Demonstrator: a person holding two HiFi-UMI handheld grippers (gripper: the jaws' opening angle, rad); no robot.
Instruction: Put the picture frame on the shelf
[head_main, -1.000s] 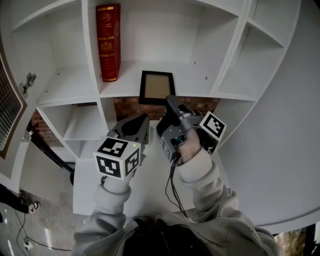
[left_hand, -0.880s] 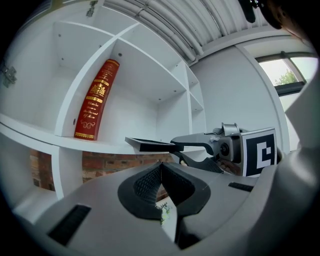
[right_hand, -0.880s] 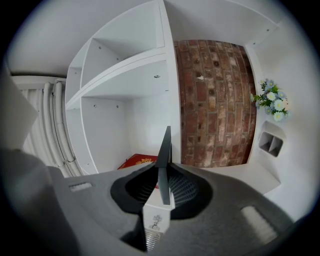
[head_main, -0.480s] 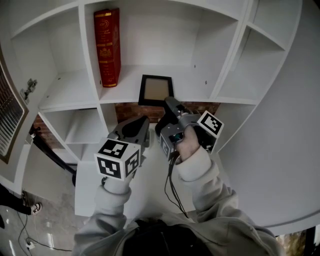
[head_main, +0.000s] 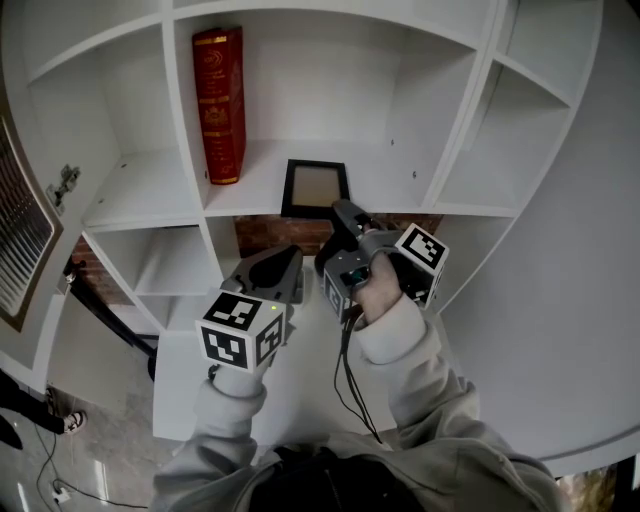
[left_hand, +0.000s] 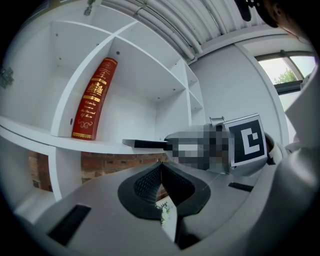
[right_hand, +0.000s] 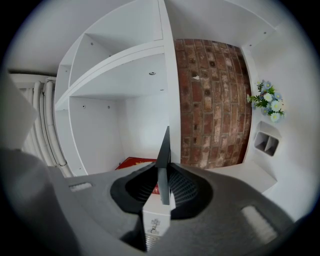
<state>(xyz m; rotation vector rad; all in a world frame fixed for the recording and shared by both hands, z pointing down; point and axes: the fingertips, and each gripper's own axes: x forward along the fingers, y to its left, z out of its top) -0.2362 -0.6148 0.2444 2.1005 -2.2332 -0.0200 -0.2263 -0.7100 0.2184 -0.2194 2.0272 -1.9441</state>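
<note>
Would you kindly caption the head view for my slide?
Right gripper holds picture frame at shelf, red book nearby.

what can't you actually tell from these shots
- picture frame: in the head view the right tool covers its near edge, so whether it rests on the shelf is unclear
- frame's face: the right gripper view shows it edge-on only
- red book: spine lettering too small to read in every view
- right tool's body: a mosaic patch covers it in the left gripper view

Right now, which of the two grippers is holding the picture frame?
The right gripper: its jaws clamp the picture frame by its near edge. The left gripper is closed with nothing between its jaws.
</note>
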